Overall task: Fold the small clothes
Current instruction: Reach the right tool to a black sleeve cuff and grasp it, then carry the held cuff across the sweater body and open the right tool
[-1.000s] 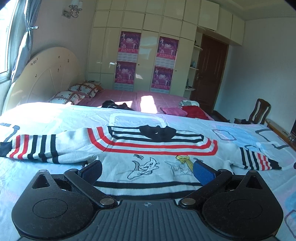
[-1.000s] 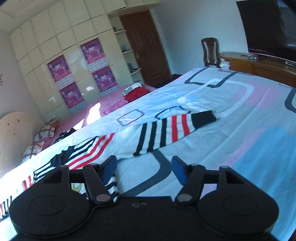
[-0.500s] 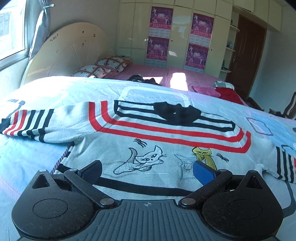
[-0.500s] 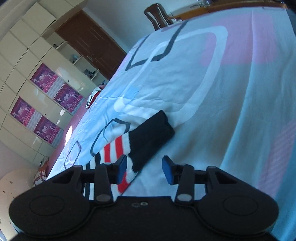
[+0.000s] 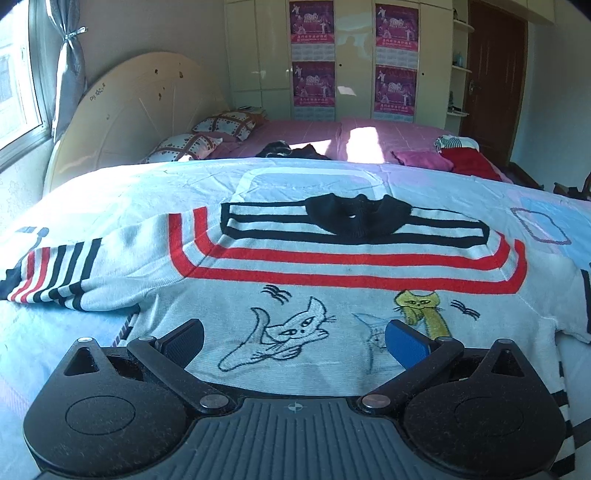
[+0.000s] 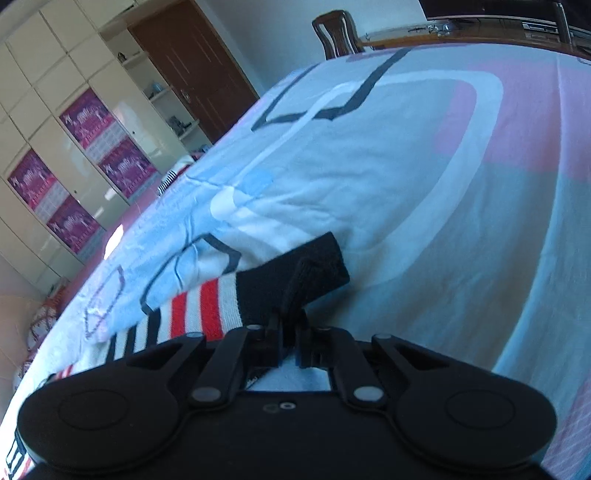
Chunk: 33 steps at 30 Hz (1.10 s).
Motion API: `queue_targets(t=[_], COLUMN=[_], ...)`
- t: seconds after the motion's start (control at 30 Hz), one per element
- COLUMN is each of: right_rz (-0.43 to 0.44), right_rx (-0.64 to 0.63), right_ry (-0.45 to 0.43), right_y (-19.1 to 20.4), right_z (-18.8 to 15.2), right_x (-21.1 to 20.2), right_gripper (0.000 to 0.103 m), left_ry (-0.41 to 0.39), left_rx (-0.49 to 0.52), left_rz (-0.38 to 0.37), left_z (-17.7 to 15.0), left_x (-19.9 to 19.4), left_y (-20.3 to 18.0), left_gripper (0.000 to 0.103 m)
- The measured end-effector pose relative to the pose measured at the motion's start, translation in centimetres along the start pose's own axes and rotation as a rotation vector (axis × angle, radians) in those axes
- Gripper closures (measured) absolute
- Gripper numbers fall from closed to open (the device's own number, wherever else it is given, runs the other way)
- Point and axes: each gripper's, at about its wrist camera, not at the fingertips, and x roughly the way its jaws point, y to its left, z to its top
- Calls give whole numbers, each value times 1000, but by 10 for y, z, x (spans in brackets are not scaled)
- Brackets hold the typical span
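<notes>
Your left gripper (image 5: 293, 341) sits over the near hem of the sweater (image 5: 332, 266), its fingers spread wide apart and gripping nothing. The sweater lies flat, front up, on the bedspread (image 5: 110, 192), with the black collar (image 5: 356, 216) at the far side and red and black stripes running below it. A white cat motif (image 5: 284, 332) lies between the fingers; a yellow cat motif (image 5: 421, 306) lies just right of it. The left sleeve (image 5: 55, 277) extends to the left edge of the left wrist view.

Your right gripper (image 6: 290, 338) is closed together on the black cuff (image 6: 295, 277) of the right sleeve (image 6: 199, 310), which is pinched into a raised fold between the fingers. The red, white and black sleeve stripes trail off to the left.

On the far wardrobe (image 5: 354, 62), four purple posters (image 5: 312, 16) carry print; "2010" seems to appear on the lower pair, and the rest is too small to read. Two patterned pillows (image 5: 207, 136) rest against the headboard (image 5: 136, 110).
</notes>
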Motion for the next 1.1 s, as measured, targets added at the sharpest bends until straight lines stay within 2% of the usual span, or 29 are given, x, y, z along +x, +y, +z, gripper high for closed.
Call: queue_targets(t=[0.07,0.2,0.4,0.57,0.67,0.73,0.77,0.8,0.83,0.87,0.9,0.93,0.97,1.1], right_rz=[-22,15,148,291,355,330,289,272,293,327,344,351,347,320], right_rx=[-66,-165,-354,-506,-590,-665,-707,-721,-721,-713,-718,-735,-737,-675], right_ry=[-28,-104,-180,-120,-54,-9,32,95,177,198,175,123,79,30], right_y=[18,64,179,280,326,349,357,360,362,362,359,356,350,316], right_z=[0,-4,-40,-107,-151,-181,-196,-206,-217,-227,-229,-232,-230,-205], right_x=[-7,-31,-77,-83,-77,-65,-54,-42,-34,-39,-46,-62,-74,-95], right_gripper=[96,96,96,96,96,95,94,83,78,79,72,59,55,59], left_ry=[6,8,-35,-44,-33,-14,-5,-1,-1,-4,-12,-21,-26,-31], left_rx=[-3,9,14,-19,-43,-51,-54,-55,-57,-59,-65,-68,-67,-79], left_rz=[-1,-9,-14,-11,-10,-16,-22,-26,-37,-49,-66,-85,-99,-211], left_z=[0,1,3,0,-4,-6,-8,-9,-9,-9,-9,-7,-6,6], left_x=[6,21,31,33,35,38,40,40,40,39,37,36,36,44], left_y=[15,50,106,154,176,185,187,189,191,190,189,184,178,135], left_gripper=[0,0,0,0,0,0,0,0,0,0,0,0,0,0])
